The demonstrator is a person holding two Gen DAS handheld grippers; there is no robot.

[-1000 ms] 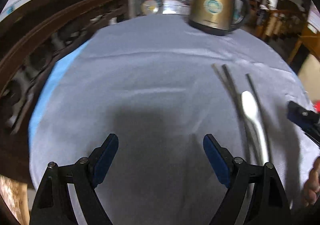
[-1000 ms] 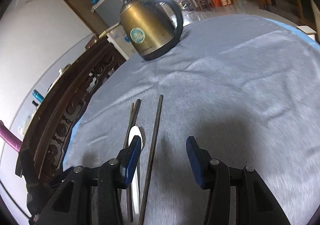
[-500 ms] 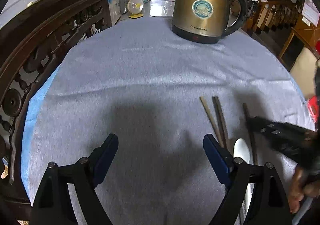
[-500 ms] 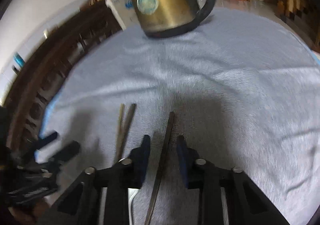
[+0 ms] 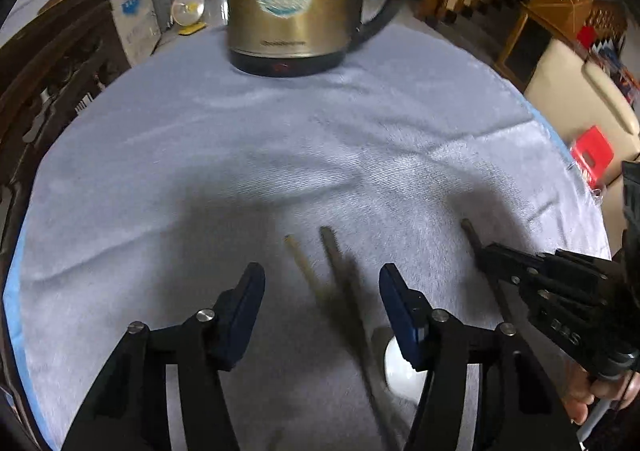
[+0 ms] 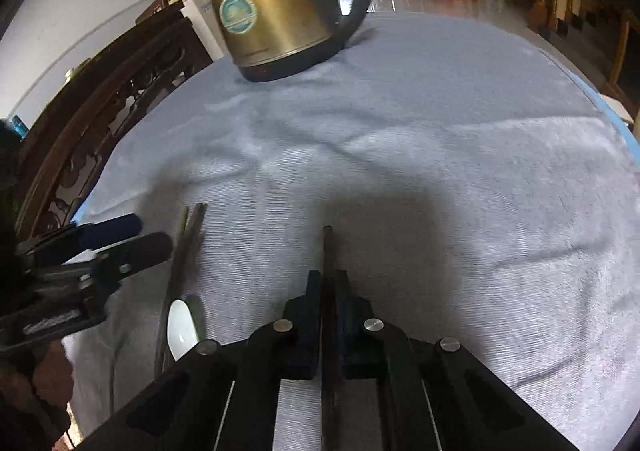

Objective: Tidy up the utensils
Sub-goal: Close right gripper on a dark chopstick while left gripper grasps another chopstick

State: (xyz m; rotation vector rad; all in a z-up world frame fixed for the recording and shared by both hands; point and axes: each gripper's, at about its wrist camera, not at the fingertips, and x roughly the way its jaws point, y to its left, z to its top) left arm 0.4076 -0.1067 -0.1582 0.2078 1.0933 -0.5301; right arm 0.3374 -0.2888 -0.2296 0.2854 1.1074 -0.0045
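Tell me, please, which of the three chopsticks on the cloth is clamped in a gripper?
The lone dark chopstick, lying apart from the pair beside the white spoon; the right gripper is shut on it.

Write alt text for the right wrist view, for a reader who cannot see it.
The right gripper is shut on a single dark chopstick lying on a grey-blue tablecloth. To its left lie two more chopsticks and a white spoon, with the left gripper beside them. A gold kettle stands at the far side.
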